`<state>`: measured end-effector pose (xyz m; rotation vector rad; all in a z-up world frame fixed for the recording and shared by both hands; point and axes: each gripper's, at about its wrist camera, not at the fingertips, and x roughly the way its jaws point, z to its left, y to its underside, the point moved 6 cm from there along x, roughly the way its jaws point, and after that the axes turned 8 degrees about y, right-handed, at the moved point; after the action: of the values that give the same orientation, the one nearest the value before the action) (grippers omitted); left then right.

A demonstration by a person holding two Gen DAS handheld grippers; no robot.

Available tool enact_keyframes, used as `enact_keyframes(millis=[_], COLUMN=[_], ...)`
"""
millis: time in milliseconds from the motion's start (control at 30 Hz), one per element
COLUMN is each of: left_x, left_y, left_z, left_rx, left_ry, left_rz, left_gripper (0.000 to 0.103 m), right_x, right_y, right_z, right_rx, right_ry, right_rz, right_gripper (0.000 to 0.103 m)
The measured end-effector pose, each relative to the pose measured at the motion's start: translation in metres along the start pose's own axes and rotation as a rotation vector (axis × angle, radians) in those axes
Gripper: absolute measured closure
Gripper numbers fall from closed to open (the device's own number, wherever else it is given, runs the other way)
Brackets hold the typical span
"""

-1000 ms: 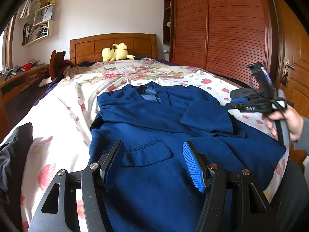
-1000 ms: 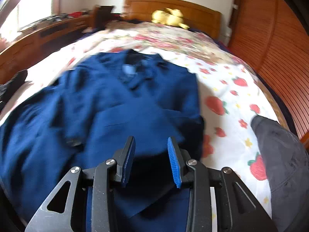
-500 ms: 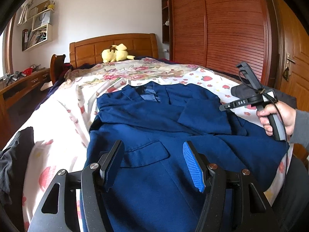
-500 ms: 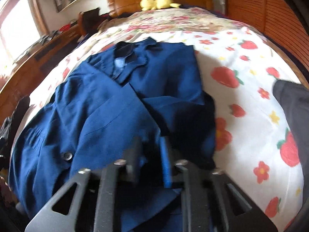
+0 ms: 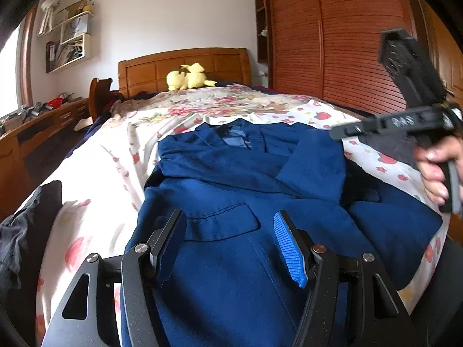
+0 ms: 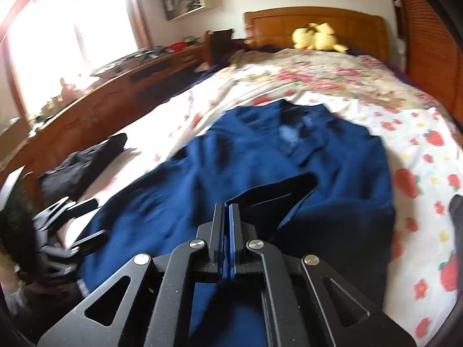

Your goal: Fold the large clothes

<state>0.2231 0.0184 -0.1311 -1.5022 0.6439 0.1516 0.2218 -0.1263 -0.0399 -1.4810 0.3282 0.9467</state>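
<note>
A large dark blue jacket [image 5: 237,190] lies spread on the bed, collar toward the headboard, its right side folded inward. It also shows in the right wrist view [image 6: 260,159]. My left gripper [image 5: 231,240] is open just above the jacket's near part by a pocket flap, holding nothing. My right gripper [image 6: 227,217] is shut on a fold of the jacket's fabric near its right hem and lifts it. The right gripper's body shows at the right of the left wrist view [image 5: 411,115], held in a hand.
The bed has a floral and strawberry sheet [image 5: 110,173] and a wooden headboard [image 5: 185,63] with a yellow plush toy [image 5: 188,78]. Dark clothes [image 5: 23,225] lie at the bed's left edge. A wooden desk [image 6: 110,98] stands left, a wardrobe [image 5: 332,34] right.
My right gripper went from open to shut on the jacket's right side and has risen with the fabric. My left gripper stayed open over the near part.
</note>
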Motion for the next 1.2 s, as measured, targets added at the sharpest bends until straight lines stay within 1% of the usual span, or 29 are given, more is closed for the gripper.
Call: enact_keyframes(millis=[133, 267, 300, 333, 400, 433, 500, 533, 567, 600, 767, 900, 1033, 1200], left_x=[-0.004, -0.006, -0.007, -0.007, -0.007, -0.007, -0.005, -0.003, -0.002, 0.001, 0.015, 0.029, 0.047, 0.076], left_y=[0.003, 0.004, 0.004, 0.003, 0.001, 0.000, -0.002, -0.003, -0.004, -0.005, -0.008, -0.017, -0.026, -0.033], left_z=[0.000, -0.007, -0.008, -0.011, -0.015, -0.016, -0.020, -0.021, -0.022, -0.023, -0.028, -0.032, -0.038, -0.041], left_rx=[-0.038, -0.048, -0.046, -0.045, -0.038, -0.035, -0.032, -0.031, -0.030, -0.030, -0.048, -0.041, -0.028, -0.055], left_ry=[-0.016, -0.031, -0.036, -0.038, -0.042, -0.044, -0.047, -0.051, -0.056, -0.061, -0.063, -0.087, -0.094, -0.077], left_rz=[0.005, 0.013, 0.014, 0.017, 0.024, 0.026, 0.034, 0.038, 0.043, 0.051, 0.093, 0.119, 0.141, 0.191], left_gripper=[0.038, 0.038, 0.038, 0.038, 0.038, 0.038, 0.038, 0.038, 0.038, 0.038, 0.038, 0.038, 0.038, 0.038], right_x=[-0.004, -0.014, -0.018, -0.021, -0.029, -0.031, -0.035, -0.035, -0.035, -0.035, -0.033, -0.027, -0.024, -0.026], right_y=[0.021, 0.032, 0.034, 0.035, 0.038, 0.039, 0.045, 0.047, 0.052, 0.056, 0.084, 0.100, 0.110, 0.121], right_z=[0.025, 0.027, 0.024, 0.021, 0.010, 0.005, -0.010, -0.016, -0.025, -0.033, -0.065, -0.081, -0.088, -0.093], right_rx=[-0.021, -0.055, -0.064, -0.071, -0.087, -0.089, -0.091, -0.091, -0.088, -0.078, -0.026, -0.019, -0.023, -0.024], right_ry=[-0.060, -0.034, -0.014, 0.000, 0.049, 0.062, 0.096, 0.106, 0.129, 0.145, 0.202, 0.220, 0.221, 0.209], right_rz=[0.029, 0.040, 0.041, 0.045, 0.039, 0.034, 0.028, 0.029, 0.026, 0.021, 0.031, 0.034, 0.040, 0.036], right_gripper=[0.100, 0.100, 0.096, 0.092, 0.068, 0.064, 0.050, 0.046, 0.040, 0.038, 0.038, 0.038, 0.038, 0.038])
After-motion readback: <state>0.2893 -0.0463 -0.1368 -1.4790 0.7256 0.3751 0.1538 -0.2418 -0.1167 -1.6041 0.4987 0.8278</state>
